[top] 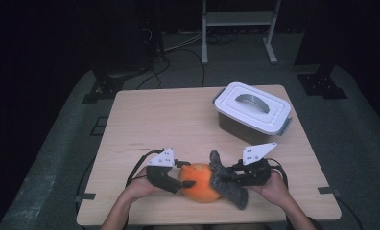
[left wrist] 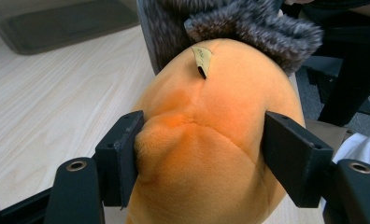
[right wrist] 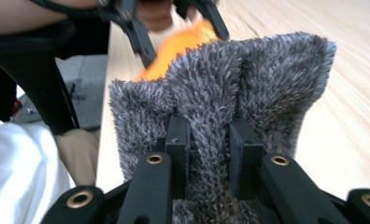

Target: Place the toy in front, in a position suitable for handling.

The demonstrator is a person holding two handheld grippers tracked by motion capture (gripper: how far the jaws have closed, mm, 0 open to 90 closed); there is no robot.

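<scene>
Two grippers meet near the front edge of the tabletop [top: 145, 120]. The left gripper [top: 187, 183] squeezes the orange plush toy [top: 200, 183] between its fingers [left wrist: 120, 154]. The right gripper [top: 225, 177] pinches the fuzzy grey cloth [top: 225, 181], which touches the toy. A lidded grey box [top: 252, 112] sits farther back.

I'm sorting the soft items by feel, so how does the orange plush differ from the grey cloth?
The orange plush is round, stuffed and smooth-napped; the grey cloth is flat, limp and shaggy. The plush sits squeezed between the left gripper fingers spread wide, while the cloth is pinched in a fold by the right gripper fingers set close together. Both are soft, both are held, and they touch each other near the table's front edge.
</scene>
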